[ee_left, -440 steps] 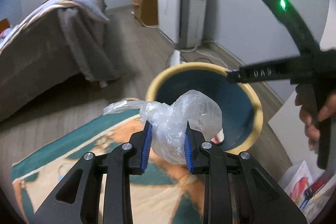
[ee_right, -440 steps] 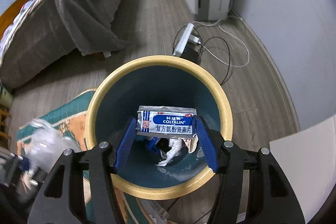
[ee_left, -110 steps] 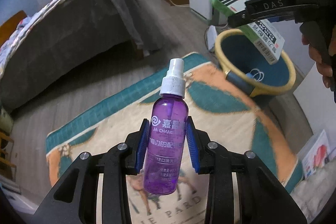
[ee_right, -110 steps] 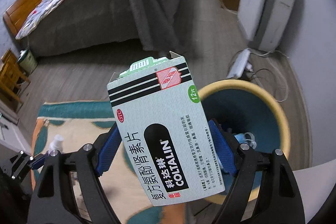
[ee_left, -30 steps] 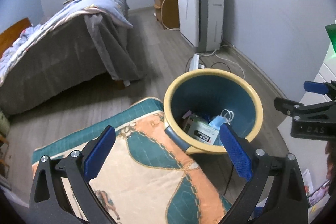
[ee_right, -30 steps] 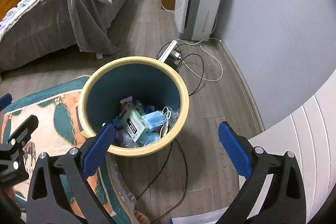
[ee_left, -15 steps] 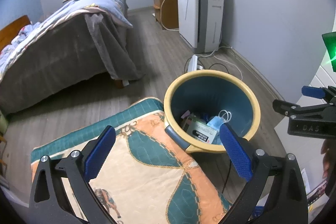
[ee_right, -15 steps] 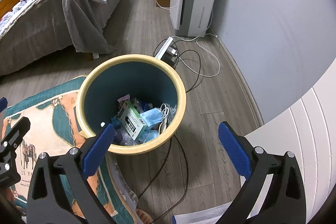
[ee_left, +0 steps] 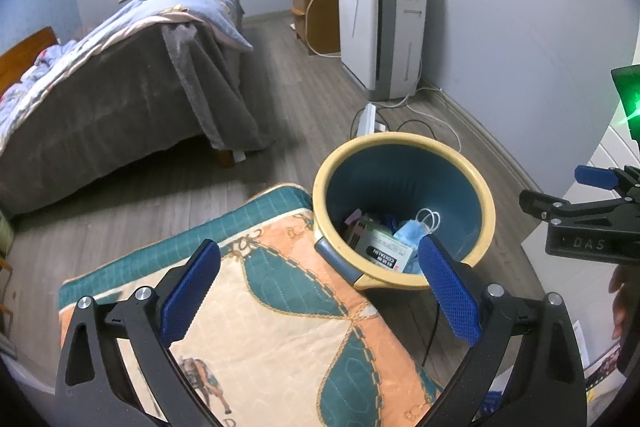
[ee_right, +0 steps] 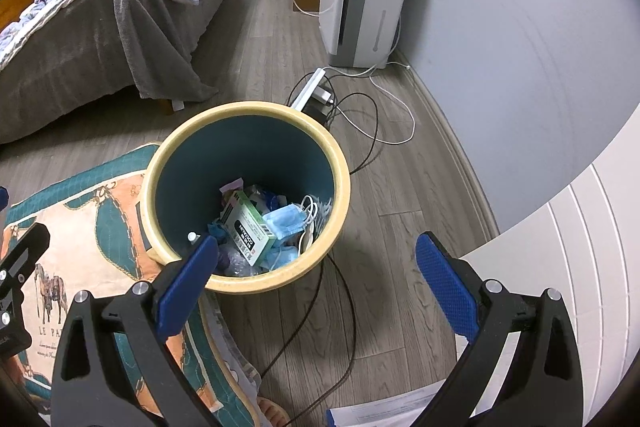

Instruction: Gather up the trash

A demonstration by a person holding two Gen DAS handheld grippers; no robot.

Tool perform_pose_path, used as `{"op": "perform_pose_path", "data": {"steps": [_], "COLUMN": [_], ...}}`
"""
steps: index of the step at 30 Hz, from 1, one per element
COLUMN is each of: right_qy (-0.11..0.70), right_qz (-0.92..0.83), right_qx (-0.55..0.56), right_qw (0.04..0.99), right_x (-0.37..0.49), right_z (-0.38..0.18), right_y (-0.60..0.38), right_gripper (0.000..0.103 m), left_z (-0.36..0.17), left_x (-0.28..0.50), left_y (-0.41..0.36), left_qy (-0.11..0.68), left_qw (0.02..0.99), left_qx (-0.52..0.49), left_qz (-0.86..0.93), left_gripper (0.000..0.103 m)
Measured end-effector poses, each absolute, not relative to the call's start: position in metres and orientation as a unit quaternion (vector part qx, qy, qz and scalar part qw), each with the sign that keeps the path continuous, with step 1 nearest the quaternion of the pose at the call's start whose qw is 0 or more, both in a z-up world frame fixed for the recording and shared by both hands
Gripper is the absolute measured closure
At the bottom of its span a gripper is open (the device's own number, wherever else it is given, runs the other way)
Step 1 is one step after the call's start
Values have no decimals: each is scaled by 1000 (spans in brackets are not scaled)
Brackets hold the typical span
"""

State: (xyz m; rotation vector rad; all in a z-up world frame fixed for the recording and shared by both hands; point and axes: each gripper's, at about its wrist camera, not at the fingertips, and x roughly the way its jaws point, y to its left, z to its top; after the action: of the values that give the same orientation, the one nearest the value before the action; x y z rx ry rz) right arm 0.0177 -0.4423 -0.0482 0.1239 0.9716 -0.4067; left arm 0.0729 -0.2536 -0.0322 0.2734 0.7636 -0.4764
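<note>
Only the right wrist view shows the purple bottle (ee_right: 236,261) low in the yellow-rimmed bin (ee_right: 344,195). Medicine box (ee_left: 380,251), blue mask (ee_left: 412,231) lie inside. Left hand-held gripper (ee_left: 320,293) and right hand-held gripper (ee_right: 316,285) gape wide, empty.

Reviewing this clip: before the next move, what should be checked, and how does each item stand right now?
1. Left gripper empty, jaws wide apart: ok.
2. Right gripper empty, jaws wide apart: ok.
3. Medicine box lies inside the bin, not on its rim: ok.
4. Blue face mask is in the bin beside the box: ok.
5. No loose trash on the visible part of the rug: ok; the parts behind the grippers cannot be told.
6. Black cable runs on the floor beside the bin, near any step forward: not ok.
</note>
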Motion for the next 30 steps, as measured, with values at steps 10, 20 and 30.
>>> {"op": "perform_pose_path", "data": {"steps": [10, 20, 30], "right_qy": [468, 471, 473], "right_qz": [-199, -200, -201], "right_qx": [58, 57, 56], "right_qw": [859, 857, 856], "right_x": [17, 18, 18], "right_z": [-51, -53, -54], "right_y": [-443, -443, -443], "right_gripper": [6, 6, 6], "left_z": [-32, -32, -32], "left_x": [73, 73, 73], "left_y": [-254, -252, -252], "left_qy": [367, 369, 367], "left_qw": [892, 891, 892], "left_qx": [134, 134, 134], "left_qz": [-227, -228, -227], "left_gripper": [5, 5, 5]}}
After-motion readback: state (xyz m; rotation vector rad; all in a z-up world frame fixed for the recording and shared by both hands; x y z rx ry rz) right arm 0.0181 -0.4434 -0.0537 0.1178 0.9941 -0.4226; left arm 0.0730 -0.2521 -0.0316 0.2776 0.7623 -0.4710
